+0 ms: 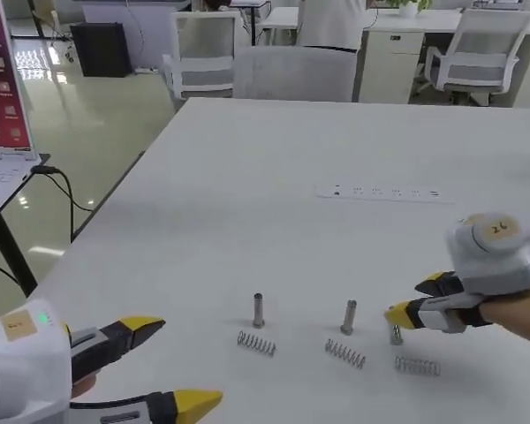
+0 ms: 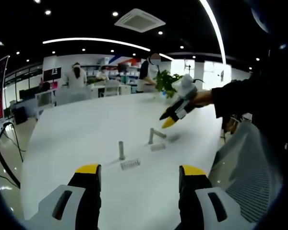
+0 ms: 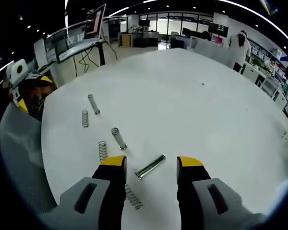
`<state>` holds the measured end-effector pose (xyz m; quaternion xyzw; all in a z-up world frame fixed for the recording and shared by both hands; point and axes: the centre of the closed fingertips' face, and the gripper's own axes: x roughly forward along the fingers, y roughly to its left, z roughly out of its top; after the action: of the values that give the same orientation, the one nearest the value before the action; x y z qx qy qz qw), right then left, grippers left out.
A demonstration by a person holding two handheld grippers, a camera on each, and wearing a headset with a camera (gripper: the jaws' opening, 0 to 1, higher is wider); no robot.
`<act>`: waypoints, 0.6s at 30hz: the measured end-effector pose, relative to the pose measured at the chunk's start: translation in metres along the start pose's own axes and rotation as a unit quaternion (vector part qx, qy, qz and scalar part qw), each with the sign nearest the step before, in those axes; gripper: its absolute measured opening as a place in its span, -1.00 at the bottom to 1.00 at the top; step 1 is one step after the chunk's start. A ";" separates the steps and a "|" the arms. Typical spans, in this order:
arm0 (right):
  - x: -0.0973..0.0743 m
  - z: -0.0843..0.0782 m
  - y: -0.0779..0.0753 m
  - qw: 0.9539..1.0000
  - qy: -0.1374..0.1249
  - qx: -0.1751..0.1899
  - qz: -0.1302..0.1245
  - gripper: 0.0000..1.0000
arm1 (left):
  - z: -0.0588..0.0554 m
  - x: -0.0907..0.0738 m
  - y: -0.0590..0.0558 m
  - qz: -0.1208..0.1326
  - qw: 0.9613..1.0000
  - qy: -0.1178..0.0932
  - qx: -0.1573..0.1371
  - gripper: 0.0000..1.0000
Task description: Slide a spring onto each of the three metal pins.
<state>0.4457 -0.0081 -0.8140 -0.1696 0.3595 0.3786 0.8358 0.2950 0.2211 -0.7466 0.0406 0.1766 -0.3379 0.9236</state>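
Right tongs (image 3: 146, 162) are in on the right-hand pin (image 3: 151, 166). Jaws are apart, one either side of it, nothing clamped, and I can't tell if a tip is brushing the metal. Careful here: that pin looks to be standing loose on the desk (image 1: 274, 177), so an off-centre squeeze or a sideways nudge could knock it over and send it rolling. Its spring (image 1: 417, 365) lies flat just in front of it, close enough to get swept away if you come in low.

The middle pin (image 1: 350, 316) and left-hand pin (image 1: 258, 311) stand upright, each with a bare spring lying beside it, so no spring is on a pin yet.

Left tongs (image 1: 178, 364) hover low near the desk's front edge, jaws wide apart, empty, well clear of the row. Those springs look light and slippery; pinch one at an angle and I'd expect it to squirt out.
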 end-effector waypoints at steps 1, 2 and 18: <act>0.002 -0.001 -0.001 1.000 0.005 0.004 -0.001 -0.23 | 0.000 0.000 0.000 0.000 1.000 0.000 -0.001 0.22; 0.005 -0.003 -0.002 1.000 0.008 0.006 -0.002 -0.25 | 0.000 0.000 0.000 0.001 1.000 0.000 -0.001 0.22; 0.027 -0.018 -0.004 0.997 0.056 0.043 -0.019 -0.48 | -0.002 0.000 -0.001 0.000 1.000 0.004 -0.001 0.21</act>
<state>0.4525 -0.0071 -0.8455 -0.1615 0.4182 0.3370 0.8279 0.2935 0.2213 -0.7487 0.0407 0.1806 -0.3377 0.9229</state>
